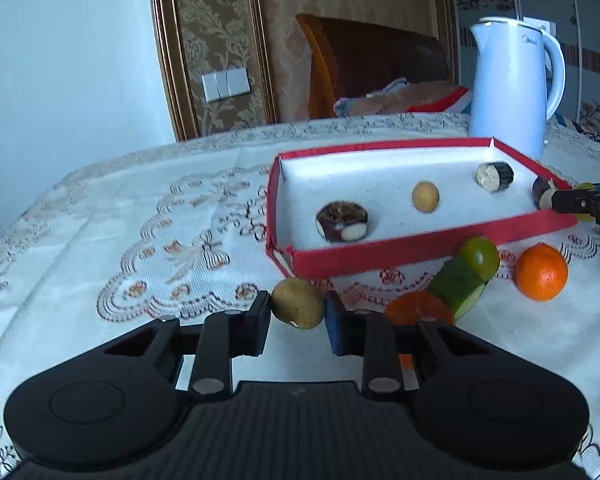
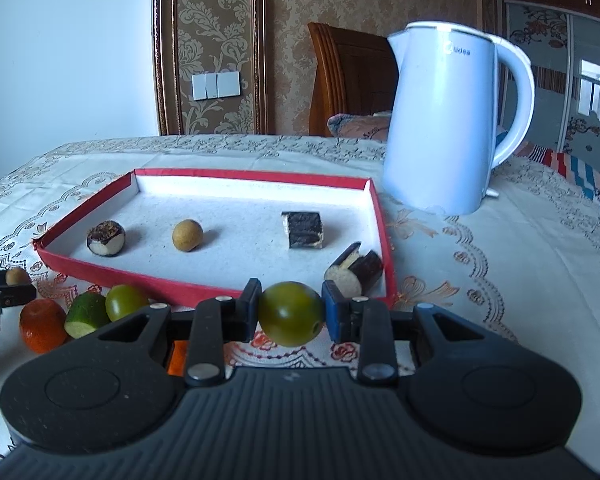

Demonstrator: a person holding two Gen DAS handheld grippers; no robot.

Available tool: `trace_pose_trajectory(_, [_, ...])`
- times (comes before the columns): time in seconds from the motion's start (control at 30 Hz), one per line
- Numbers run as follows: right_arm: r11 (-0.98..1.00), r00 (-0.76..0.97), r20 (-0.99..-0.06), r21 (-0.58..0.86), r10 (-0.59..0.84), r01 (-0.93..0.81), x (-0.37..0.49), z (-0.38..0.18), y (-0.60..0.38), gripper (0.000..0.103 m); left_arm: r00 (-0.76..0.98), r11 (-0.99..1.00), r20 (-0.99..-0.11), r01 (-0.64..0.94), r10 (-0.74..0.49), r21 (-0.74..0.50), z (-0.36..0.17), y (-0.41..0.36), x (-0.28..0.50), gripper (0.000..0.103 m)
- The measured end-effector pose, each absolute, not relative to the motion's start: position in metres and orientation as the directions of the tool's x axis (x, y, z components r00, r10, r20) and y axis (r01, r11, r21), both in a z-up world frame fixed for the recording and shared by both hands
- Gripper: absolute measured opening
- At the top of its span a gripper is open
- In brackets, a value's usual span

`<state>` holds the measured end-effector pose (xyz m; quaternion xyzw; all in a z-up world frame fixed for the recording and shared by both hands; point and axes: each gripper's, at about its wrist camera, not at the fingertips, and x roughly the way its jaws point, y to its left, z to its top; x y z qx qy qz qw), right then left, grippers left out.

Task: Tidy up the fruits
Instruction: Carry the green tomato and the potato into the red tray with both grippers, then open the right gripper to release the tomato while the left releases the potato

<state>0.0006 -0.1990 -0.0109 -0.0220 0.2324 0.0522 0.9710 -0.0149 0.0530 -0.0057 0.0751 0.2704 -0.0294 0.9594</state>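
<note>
Fruit sits clamped in each tool: brown fruit [image 1: 298,303] left, green fruit [image 2: 291,313] right.

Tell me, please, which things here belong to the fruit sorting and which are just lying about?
Job: red tray, brown fruit in left gripper, green fruit in right gripper, orange, cucumber piece.
Lying about: white kettle, patterned tablecloth.
</note>
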Motion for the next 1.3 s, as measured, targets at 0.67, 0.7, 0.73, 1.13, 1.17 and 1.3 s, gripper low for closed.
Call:
trace_pose_trajectory(0.67, [0.995,0.844,-0.535,-0.057,0.038,-0.082,0.077,-0.015,-0.189,0.031,0.819,0.985,-0.566,0.158,-0.091,0.069,0.000,-0.020,0.079,0.028])
trace_pose_trajectory(0.7, [0.995,0.834,-0.550,-0.056,0.042,-0.087,0.082,-0.018,-0.187,0.031,0.816,0.985,-0.571,0.158,-0.088,0.075,-0.002,-0.022,0.082,0.028])
trace_pose_trajectory(0.73, [0.994,0.829,-0.558,-0.060,0.040,-0.088,0.086,-0.022,-0.186,0.031,0.813,0.985,-0.576,0.153,-0.079,0.080,-0.004,-0.024,0.086,0.028])
trace_pose_trajectory(1.13, [0.990,0.844,-0.536,-0.126,-0.014,-0.064,0.107,-0.029,-0.174,0.031,0.795,0.993,-0.605,0.104,-0.051,0.053,-0.011,-0.027,0.106,0.029])
trace_pose_trajectory(1.17, [0.990,0.845,-0.534,-0.125,-0.015,-0.062,0.106,-0.029,-0.174,0.031,0.794,0.993,-0.606,0.104,-0.049,0.056,-0.011,-0.027,0.106,0.029])
trace_pose_trajectory(1.3, [0.992,0.849,-0.529,-0.115,-0.009,-0.061,0.105,-0.029,-0.175,0.033,0.799,0.991,-0.601,0.096,-0.019,0.096,-0.012,-0.033,0.104,0.029])
